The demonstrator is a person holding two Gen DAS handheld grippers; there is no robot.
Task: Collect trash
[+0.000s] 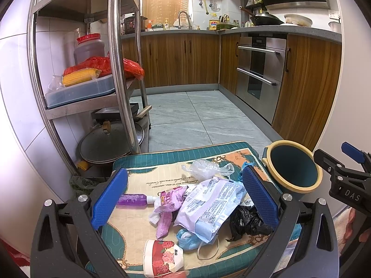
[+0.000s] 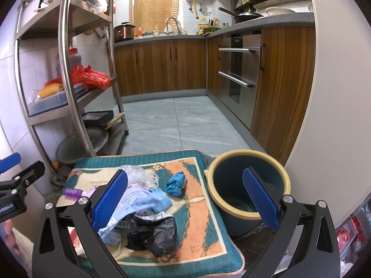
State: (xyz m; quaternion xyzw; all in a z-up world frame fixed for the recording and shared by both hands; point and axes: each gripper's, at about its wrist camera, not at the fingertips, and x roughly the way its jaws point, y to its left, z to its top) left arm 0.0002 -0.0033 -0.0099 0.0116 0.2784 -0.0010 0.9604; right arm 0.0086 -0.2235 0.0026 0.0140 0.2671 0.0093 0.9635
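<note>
Trash lies in a loose heap on a patterned teal and cream cushion (image 1: 139,180) on the kitchen floor. Counted in the left wrist view: one purple bottle (image 1: 133,199) lying on its side at the left, one pink wrapper (image 1: 168,205) just right of it, one large white printed plastic pouch (image 1: 208,205) in the middle, one crumpled clear plastic bag (image 1: 205,168) at the far side, one black plastic bag (image 1: 247,222) at the right, one blue face mask (image 1: 187,238) partly under the pouch, and one paper cup (image 1: 162,258) with a red flower print lying on its side at the near edge. The right wrist view adds one crumpled blue glove (image 2: 176,183), apart from the heap on the orange part of the cushion.

One round bin (image 2: 249,185), dark teal with a cream rim, stands on the floor just beside the cushion's right edge; nothing shows inside it.

The left gripper (image 1: 185,198) hangs over the heap with its two blue pads wide apart, holding nothing. The right gripper (image 2: 185,199) also has its jaws wide apart and empty, with its left pad over the pouch and its right pad over the bin's mouth.

At the left stands one steel shelf rack (image 1: 116,46), which carries one corn cob (image 1: 80,76), one red plastic bag (image 1: 104,64) and one red-capped jar (image 1: 89,48).
</note>
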